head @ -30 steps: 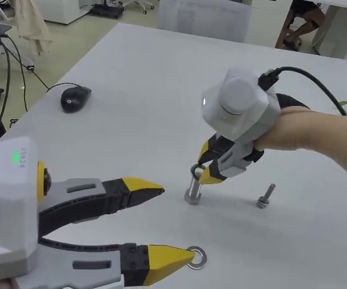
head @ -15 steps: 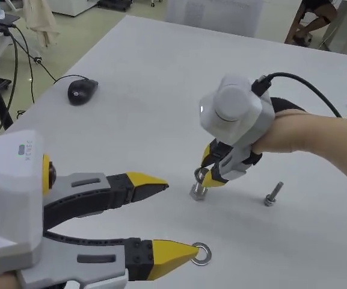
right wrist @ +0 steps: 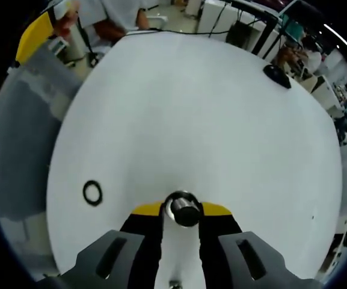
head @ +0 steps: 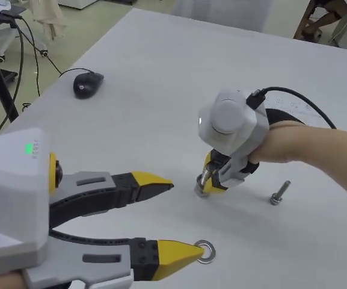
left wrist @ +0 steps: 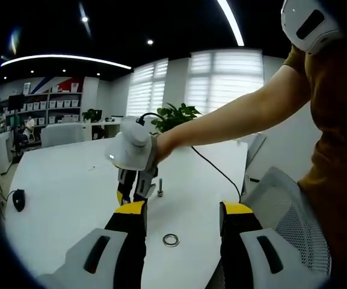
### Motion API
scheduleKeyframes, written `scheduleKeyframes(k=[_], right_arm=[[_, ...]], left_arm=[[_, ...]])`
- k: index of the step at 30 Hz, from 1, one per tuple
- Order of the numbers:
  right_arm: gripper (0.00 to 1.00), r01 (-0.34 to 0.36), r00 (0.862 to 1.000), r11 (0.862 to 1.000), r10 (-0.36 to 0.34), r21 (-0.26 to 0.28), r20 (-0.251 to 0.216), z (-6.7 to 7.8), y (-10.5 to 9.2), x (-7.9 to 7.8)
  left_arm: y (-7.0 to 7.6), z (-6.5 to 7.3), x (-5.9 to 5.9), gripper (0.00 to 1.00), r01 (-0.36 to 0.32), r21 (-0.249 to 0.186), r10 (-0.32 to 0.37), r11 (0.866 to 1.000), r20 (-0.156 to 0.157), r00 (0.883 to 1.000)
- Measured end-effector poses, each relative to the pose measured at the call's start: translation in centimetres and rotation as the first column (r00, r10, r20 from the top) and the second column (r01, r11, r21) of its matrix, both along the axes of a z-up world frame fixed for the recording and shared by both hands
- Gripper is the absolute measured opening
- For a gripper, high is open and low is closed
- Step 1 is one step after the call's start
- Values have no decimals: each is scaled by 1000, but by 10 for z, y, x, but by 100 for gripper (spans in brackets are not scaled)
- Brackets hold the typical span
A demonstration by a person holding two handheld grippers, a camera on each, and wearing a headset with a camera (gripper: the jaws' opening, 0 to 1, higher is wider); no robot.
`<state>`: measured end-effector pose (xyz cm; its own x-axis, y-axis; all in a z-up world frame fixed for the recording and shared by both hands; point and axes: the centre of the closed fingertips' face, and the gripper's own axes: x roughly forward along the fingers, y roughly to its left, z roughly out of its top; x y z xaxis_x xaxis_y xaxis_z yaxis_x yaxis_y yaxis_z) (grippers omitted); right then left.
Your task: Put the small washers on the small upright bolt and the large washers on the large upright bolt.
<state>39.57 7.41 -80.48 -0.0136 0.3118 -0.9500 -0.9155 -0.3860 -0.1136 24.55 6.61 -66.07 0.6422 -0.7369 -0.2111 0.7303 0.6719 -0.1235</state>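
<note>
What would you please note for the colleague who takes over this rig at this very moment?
Left tool: open, hovering beside the loose washer on the table.
Right tool: shut on a washer, held at the top of the large bolt.
Small bolt: upright, apart from both tools.
Done: nothing I can confirm.
Left: release this washer onto the large bolt, then sort the loose one by size.

The left gripper (head: 185, 218) and right gripper (head: 213, 180) had yellow tips. The worktop (head: 161, 90) was plain white, the loose washer (head: 205, 251) silver and the mouse (head: 88, 85) black.
</note>
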Motion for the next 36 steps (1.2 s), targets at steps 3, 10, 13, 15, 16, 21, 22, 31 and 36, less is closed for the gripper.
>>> scheduleKeyframes(k=[3, 10, 13, 15, 16, 21, 22, 31, 36], right_arm=[[23, 5, 1000, 1000, -5, -4, -3, -6, -1, 2], [24, -17, 1000, 1000, 17, -6, 3, -10, -3, 4], [25, -14, 1000, 1000, 14, 5, 3, -8, -4, 4], [26, -6, 1000, 1000, 6, 15, 1, -6, -5, 4], [27, 7, 1000, 1000, -7, 24, -1, -4, -6, 4], [27, 43, 999, 998, -43, 54, -10, 8, -18, 1], [27, 46, 999, 997, -45, 64, -7, 11, -20, -1], [26, 91, 995, 993, -88, 74, -46, 10, -52, -36], [26, 86, 994, 994, -81, 74, -72, 4, -55, -64]], left_arm=[[0, 0, 1, 47, -2, -1, 2, 1000, -1, 1000], [2, 0, 1, 47, -4, 4, 4, 1000, -3, 1000], [1, 0, 1, 47, 0, 8, 0, 1000, -4, 1000], [0, 1, 0, 47, 1, 7, -1, 1000, -2, 1000], [0, 1, 0, 47, 1, 8, -1, 1000, -2, 1000], [-1, 3, -2, 47, 4, 14, -4, 1000, 3, 1000], [-1, 4, -3, 47, 5, 17, -5, 1000, 4, 1000], [1, 8, -6, 47, 4, 26, -4, 1000, 21, 1000], [-1, 9, -9, 47, 11, 28, -12, 1000, 28, 1000]])
